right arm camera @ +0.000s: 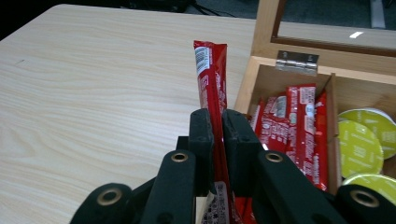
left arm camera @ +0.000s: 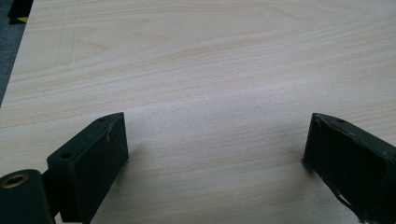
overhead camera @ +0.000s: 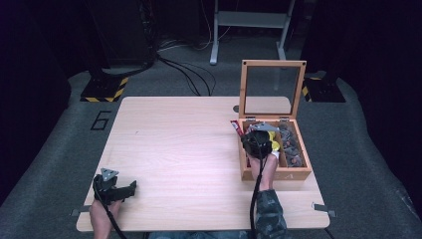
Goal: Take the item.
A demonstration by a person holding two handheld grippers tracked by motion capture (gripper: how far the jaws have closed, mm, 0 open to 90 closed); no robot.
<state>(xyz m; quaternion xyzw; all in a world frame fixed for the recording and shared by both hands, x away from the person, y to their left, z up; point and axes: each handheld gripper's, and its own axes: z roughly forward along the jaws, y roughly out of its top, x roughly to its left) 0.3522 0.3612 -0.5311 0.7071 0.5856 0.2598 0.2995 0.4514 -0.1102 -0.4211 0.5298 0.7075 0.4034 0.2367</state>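
Sachet (right arm camera: 211,79): red stick pinched upright by right gripper (right arm camera: 217,122), over wooden box (right arm camera: 261,56).
Risk: thin packet slipping, snagging neighbours.
Left gripper (left arm camera: 215,140): spread, empty, above table (left arm camera: 196,56).

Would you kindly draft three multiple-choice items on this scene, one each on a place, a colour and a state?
1. Where does the wooden box stand?
A. on the table's right side
B. at its left edge
C. on the floor

2. What colour is the sachet in the right hand-held gripper?
A. blue
B. red
C. white

3. How does the left hand-held gripper stand?
A. shut on a sachet
B. shut on a pod
C. open, with nothing in it

Answers: 1 A, the high view shows it at the table's right side. 2 B, its wrapper is red. 3 C, its jaws stand apart over bare wood.
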